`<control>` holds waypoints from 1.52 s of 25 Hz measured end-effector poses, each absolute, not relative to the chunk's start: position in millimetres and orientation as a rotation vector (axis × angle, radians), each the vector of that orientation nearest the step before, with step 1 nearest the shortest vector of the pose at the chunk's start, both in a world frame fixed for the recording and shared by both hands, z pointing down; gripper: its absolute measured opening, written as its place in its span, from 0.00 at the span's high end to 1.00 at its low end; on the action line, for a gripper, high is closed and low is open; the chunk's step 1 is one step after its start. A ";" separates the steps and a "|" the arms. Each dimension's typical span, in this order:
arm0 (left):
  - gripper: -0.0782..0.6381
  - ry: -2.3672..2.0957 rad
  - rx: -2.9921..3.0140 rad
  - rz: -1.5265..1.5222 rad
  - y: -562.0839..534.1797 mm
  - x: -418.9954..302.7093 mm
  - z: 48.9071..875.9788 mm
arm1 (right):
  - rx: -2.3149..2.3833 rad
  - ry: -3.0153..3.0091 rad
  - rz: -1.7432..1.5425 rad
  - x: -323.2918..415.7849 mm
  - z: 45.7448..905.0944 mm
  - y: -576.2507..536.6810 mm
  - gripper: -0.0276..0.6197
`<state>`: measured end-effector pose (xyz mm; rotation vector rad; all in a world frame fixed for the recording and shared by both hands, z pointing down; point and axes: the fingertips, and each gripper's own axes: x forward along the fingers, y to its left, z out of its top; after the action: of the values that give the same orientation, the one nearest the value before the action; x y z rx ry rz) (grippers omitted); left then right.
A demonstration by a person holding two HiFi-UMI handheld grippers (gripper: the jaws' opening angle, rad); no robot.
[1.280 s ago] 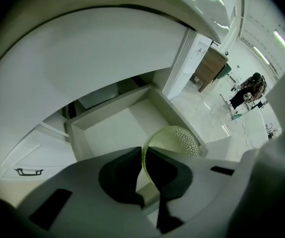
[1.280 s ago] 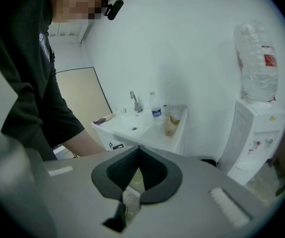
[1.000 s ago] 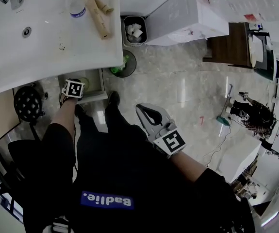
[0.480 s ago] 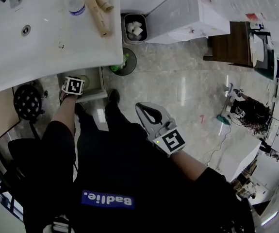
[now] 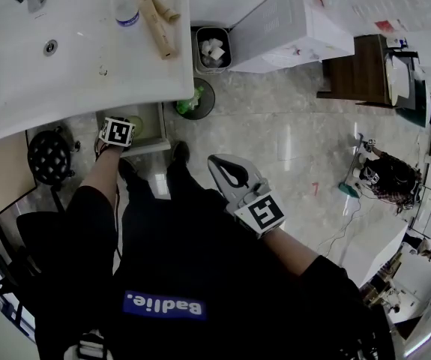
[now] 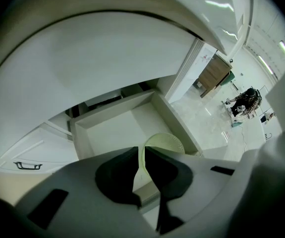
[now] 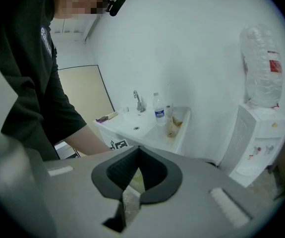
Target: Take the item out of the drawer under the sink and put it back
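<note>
The white drawer under the sink stands pulled open, also seen past the counter edge in the head view as the drawer. My left gripper is shut on the rim of a pale green round dish, which hangs over the drawer's front right corner. In the head view the left gripper sits at the drawer, mostly hidden by its marker cube. My right gripper is held in front of the person's body, away from the drawer. In its own view the right gripper is shut with nothing in it.
The white sink counter overhangs the drawer; a water bottle and tan tubes lie on it. A waste bin and a dark round tub stand on the floor to the right. A black round object is at the left.
Only the head view has shifted slightly. Both grippers hold their places and the left one keeps its grip on the dish.
</note>
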<state>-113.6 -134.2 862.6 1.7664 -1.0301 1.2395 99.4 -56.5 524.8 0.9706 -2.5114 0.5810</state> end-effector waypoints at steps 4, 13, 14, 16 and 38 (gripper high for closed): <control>0.86 -1.029 1.827 1.245 -135.4 -111.1 839.6 | 0.979 -2.543 0.553 93.4 512.3 -55.4 0.96; 0.86 -1.033 1.876 1.225 -105.9 -122.7 784.4 | 1.014 -2.627 0.496 76.0 483.1 -51.7 0.96; 0.86 -1.032 1.894 1.215 -102.5 -123.6 777.5 | 1.019 -2.641 0.495 73.1 479.1 -52.3 0.96; 0.86 -1.030 1.925 1.190 -94.6 -124.3 762.7 | 1.030 -2.667 0.498 68.2 471.3 -53.7 0.96; 0.86 -1.031 2.454 0.478 -68.2 -61.5 467.5 | 0.904 -2.785 0.424 10.0 427.6 -66.2 0.96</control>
<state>-61.5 -68.2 467.5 2.4542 -1.0305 0.4775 10.0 -66.2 427.6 0.9042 -2.7851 0.4235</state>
